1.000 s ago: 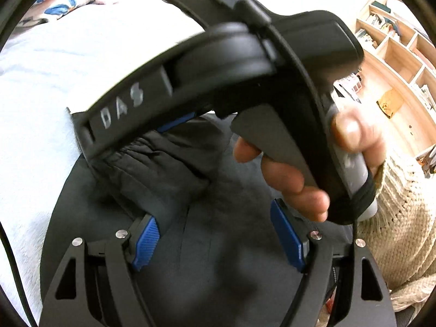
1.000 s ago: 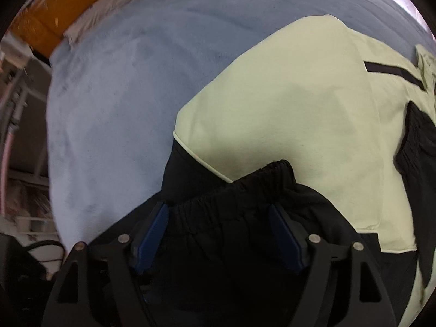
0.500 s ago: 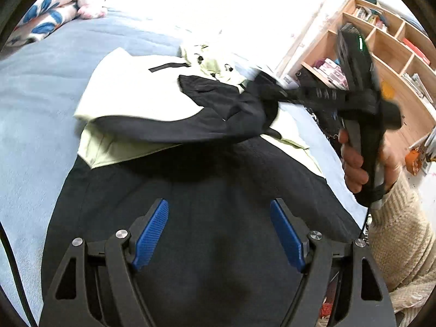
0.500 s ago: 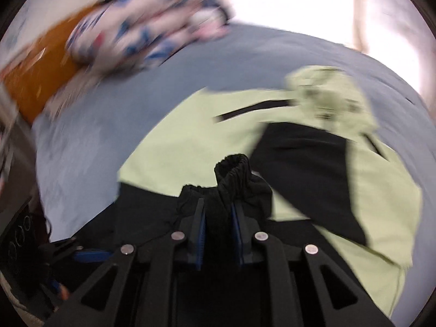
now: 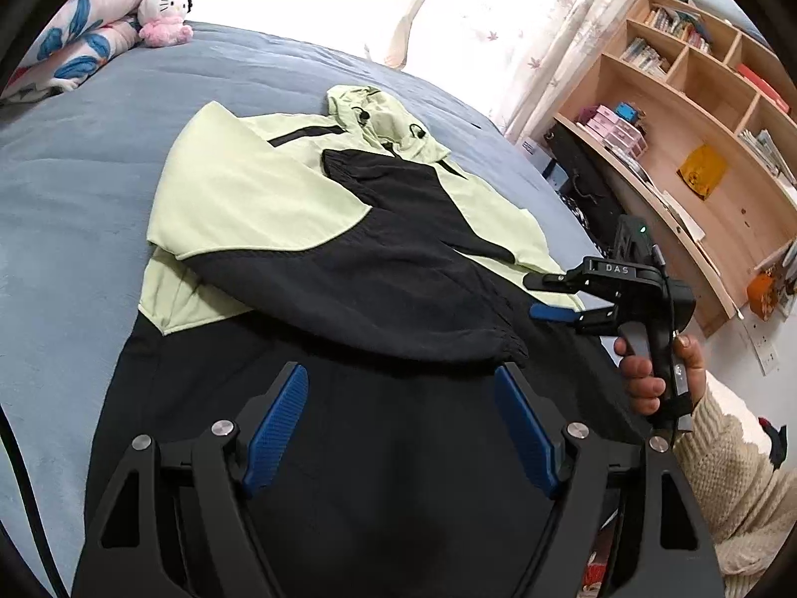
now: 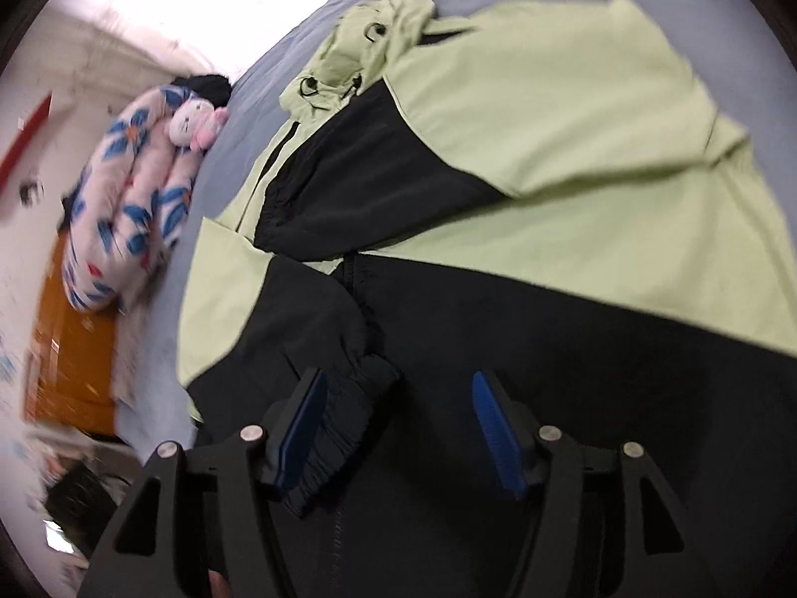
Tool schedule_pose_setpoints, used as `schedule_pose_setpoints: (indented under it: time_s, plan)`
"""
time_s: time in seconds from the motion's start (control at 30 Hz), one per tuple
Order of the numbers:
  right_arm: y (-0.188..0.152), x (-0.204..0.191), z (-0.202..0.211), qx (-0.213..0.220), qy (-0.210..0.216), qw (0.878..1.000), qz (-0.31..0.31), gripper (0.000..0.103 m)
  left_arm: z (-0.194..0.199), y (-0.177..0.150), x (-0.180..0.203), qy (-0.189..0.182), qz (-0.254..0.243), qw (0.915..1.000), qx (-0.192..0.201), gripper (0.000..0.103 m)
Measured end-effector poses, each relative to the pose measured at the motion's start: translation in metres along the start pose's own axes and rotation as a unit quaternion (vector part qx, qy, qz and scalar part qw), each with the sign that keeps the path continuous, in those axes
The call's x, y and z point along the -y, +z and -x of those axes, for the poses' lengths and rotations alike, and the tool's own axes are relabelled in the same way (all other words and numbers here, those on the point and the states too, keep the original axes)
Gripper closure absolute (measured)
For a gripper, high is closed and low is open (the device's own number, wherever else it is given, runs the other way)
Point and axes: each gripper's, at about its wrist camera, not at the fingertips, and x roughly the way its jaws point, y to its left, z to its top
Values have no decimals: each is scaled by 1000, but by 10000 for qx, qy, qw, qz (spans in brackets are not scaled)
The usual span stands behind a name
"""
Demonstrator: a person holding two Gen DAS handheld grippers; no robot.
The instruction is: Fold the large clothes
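Lengthwise, jacket (image 5: 309, 229) hood away from left claw (image 5: 403, 428).

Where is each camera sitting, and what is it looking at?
Left wrist: sits on the left claw, faces across the bed over the jacket toward the bookshelf; shows the right claw and right hand.
Right wrist: sits on the right claw, faces over the jacket toward the floral quilt; shows only its own fingers.
Both share the jacket, bed and Hello Kitty plush.
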Motion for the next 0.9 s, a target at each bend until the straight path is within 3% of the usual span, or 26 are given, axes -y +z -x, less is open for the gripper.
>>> schedule_pose_setpoints:
  time_s: [0.13,0.23,0.27,0.3,0.33,0.47,0.63,0.8,0.9]
  plan:
    - [-3,-10,-19,-287,117,9995,44,42,3,2,1,78,35,10000,43,27]
    - [-12,-29,-31,-282,-174,9984,455,43,2,4,1,157,13,9999,26,27]
    - [-14,-36,-34,-243,-299,9974,606,51,1,5,1,203,2,9998,15,27]
    - [-18,-46,-36,-226,-512,9947,867,78,1,8,1,245,-12,9997,8,27]
    - [-21,-55,-36,-222,-644,9918,1083,81,2,12,3,310,-45,9995,6,27]
    - [-18,-91,-12,448,-1137,9734,1936,84,2,39,3,714,-197,9972,94,27]
    - [27,-142,33,1388,-1533,9392,2740,85,3,88,-9,1158,-155,9922,427,27]
    - [88,-149,49,1894,-2051,9175,2831,85,-3,125,-24,1442,-35,9873,660,27]
    - [113,-142,58,2326,-2328,9002,2852,85,-8,138,-39,1422,198,9870,725,27]
